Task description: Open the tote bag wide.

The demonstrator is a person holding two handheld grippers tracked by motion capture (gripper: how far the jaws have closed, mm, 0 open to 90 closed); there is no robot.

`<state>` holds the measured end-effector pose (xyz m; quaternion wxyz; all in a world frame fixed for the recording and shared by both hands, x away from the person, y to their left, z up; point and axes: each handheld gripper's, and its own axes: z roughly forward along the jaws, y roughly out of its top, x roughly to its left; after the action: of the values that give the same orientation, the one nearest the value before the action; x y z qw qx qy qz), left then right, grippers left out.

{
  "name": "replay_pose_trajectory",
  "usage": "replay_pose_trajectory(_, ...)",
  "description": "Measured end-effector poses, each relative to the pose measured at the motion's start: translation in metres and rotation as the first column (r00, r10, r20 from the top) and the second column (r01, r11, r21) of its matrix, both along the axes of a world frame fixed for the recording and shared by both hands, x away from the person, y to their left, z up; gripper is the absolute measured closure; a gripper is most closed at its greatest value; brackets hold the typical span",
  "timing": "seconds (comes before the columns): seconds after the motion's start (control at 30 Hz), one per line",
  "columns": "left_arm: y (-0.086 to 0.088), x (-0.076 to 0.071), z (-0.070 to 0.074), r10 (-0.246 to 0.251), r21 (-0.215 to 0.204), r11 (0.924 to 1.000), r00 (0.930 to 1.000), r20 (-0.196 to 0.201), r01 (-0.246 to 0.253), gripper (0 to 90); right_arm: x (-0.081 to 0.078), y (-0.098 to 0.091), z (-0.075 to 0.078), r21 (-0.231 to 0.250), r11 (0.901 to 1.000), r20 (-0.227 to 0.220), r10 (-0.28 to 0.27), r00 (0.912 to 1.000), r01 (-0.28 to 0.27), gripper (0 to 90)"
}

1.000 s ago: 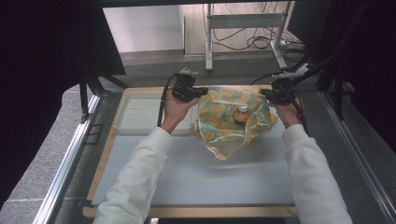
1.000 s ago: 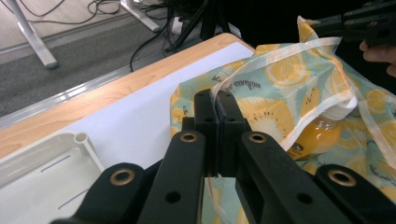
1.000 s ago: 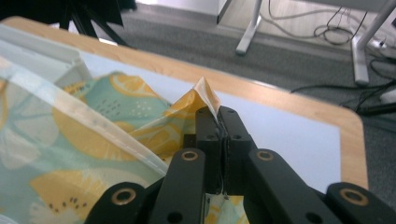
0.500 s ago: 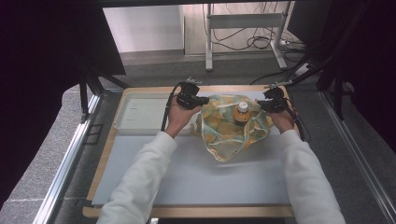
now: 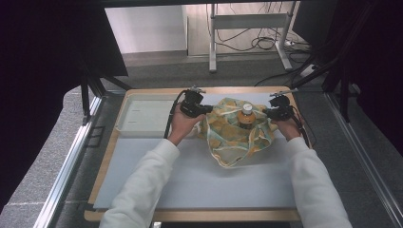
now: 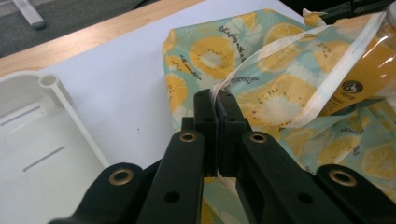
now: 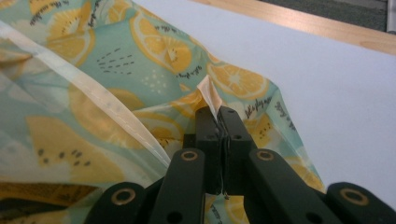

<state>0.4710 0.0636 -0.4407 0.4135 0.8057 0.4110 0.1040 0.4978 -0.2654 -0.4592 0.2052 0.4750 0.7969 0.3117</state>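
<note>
A teal plastic bag (image 5: pixel 233 135) printed with orange slices lies on the white mat (image 5: pixel 199 180). Inside it stands a bottle of orange drink (image 5: pixel 245 117) with a white cap, also in the left gripper view as the bottle (image 6: pixel 369 70). My left gripper (image 5: pixel 205 110) is shut on the bag's left rim; its jaws (image 6: pixel 215 100) pinch the pale edge of the bag (image 6: pixel 261 88). My right gripper (image 5: pixel 267 113) is shut on the right rim, and its tips (image 7: pixel 218 114) clamp a fold of the bag (image 7: pixel 154 51). Both hold the bag's mouth spread wide around the bottle.
A white tray (image 5: pixel 142 116) lies at the back left of the mat, close to my left hand; its rim (image 6: pixel 56 93) is beside the left jaws. The wooden table edge (image 5: pixel 100 180) frames the mat. Metal rails run along both sides.
Both grippers have sunk toward the table with the bag's rim held between them. The bag has settled lower around the bottle, leaving the bottle's cap exposed.
</note>
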Motion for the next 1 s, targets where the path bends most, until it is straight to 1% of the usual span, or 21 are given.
replay_pose_trajectory(0.03,-0.001,0.0,-0.001,-0.001,0.005,1.0,1.0,-0.003,0.001,89.1,-0.001,-0.001,-0.003,-0.006,1.0,-0.012,-0.003,0.9999,0.003,87.0)
replay_pose_trajectory(0.13,-0.004,0.0,-0.004,-0.004,0.017,0.9998,1.0,-0.005,0.004,89.1,-0.002,-0.003,-0.005,-0.005,1.0,-0.012,-0.006,0.9999,0.006,87.0)
replay_pose_trajectory(0.17,-0.006,0.0,-0.006,-0.002,0.012,0.9999,1.0,-0.006,0.002,89.1,-0.002,-0.004,-0.007,-0.009,1.0,-0.009,-0.004,0.9999,0.004,87.0)
replay_pose_trajectory(0.23,-0.007,0.0,-0.008,-0.006,0.021,0.9998,0.9999,-0.008,0.006,89.1,-0.003,-0.004,-0.013,-0.018,0.9998,-0.026,-0.004,0.9997,0.004,87.0)
replay_pose_trajectory(0.27,-0.008,0.0,-0.01,-0.008,0.029,0.9995,0.9999,-0.011,0.009,89.1,-0.004,-0.004,-0.015,-0.023,0.9997,-0.028,-0.004,0.9996,0.003,87.0)
replay_pose_trajectory(0.3,-0.009,0.0,-0.012,-0.006,0.028,0.9996,0.9999,-0.015,0.006,89.1,-0.004,-0.004,-0.015,-0.023,0.9997,-0.028,-0.004,0.9996,0.003,87.0)
replay_pose_trajectory(0.4,-0.01,-0.001,-0.018,-0.014,0.049,0.9987,0.9997,-0.018,0.015,88.9,-0.005,-0.006,-0.02,-0.034,0.9994,-0.04,0.004,0.9992,-0.006,87.0)
replay_pose_trajectory(0.47,-0.011,0.0,-0.024,-0.007,0.043,0.999,0.9995,-0.03,0.008,88.9,-0.006,-0.006,-0.021,-0.037,0.9993,-0.047,0.005,0.9989,-0.007,87.0)
replay_pose_trajectory(0.5,-0.011,0.0,-0.024,-0.007,0.043,0.999,0.9995,-0.03,0.008,88.9,-0.006,-0.006,-0.021,-0.037,0.9993,-0.047,0.005,0.9989,-0.007,87.0)
replay_pose_trajectory(0.57,-0.012,0.0,-0.029,-0.011,0.055,0.9984,0.9992,-0.038,0.013,88.9,-0.007,-0.005,-0.025,-0.056,0.9984,-0.056,0.007,0.9984,-0.01,87.0)
replay_pose_trajectory(0.6,-0.012,0.0,-0.029,-0.011,0.055,0.9984,0.9992,-0.038,0.013,88.9,-0.007,-0.005,-0.025,-0.056,0.9984,-0.056,0.007,0.9984,-0.01,87.0)
replay_pose_trajectory(0.67,-0.012,0.0,-0.032,-0.012,0.054,0.9984,0.9991,-0.04,0.015,88.9,-0.008,-0.003,-0.028,-0.08,0.9967,-0.062,0.012,0.998,-0.017,87.0)
replay_pose_trajectory(0.7,-0.012,0.0,-0.033,-0.017,0.061,0.9979,0.9989,-0.043,0.02,88.9,-0.009,-0.002,-0.03,-0.091,0.9956,-0.063,0.018,0.9979,-0.023,87.0)
replay_pose_trajectory(0.73,-0.012,0.0,-0.036,-0.015,0.06,0.998,0.9988,-0.047,0.018,88.8,-0.009,-0.002,-0.034,-0.098,0.9947,-0.073,0.022,0.9971,-0.029,87.0)
replay_pose_trajectory(0.87,-0.013,0.0,-0.039,-0.012,0.061,0.998,0.9985,-0.053,0.016,88.7,-0.009,-0.002,-0.038,-0.095,0.9952,-0.081,0.012,0.9967,-0.02,87.0)
replay_pose_trajectory(0.9,-0.013,0.0,-0.04,-0.016,0.07,0.9973,0.9983,-0.056,0.02,88.7,-0.009,-0.002,-0.038,-0.095,0.9952,-0.081,0.012,0.9967,-0.02,87.0)
replay_pose_trajectory(0.97,-0.014,-0.001,-0.042,-0.009,0.058,0.9982,0.9982,-0.06,0.012,88.8,-0.009,-0.001,-0.039,-0.107,0.9939,-0.081,0.016,0.9966,-0.025,87.0)
replay_pose_trajectory(1.0,-0.013,-0.001,-0.043,-0.009,0.059,0.9982,0.9979,-0.064,0.013,88.8,-0.01,0.0,-0.039,-0.115,0.9929,-0.081,0.023,0.9964,-0.032,87.0)
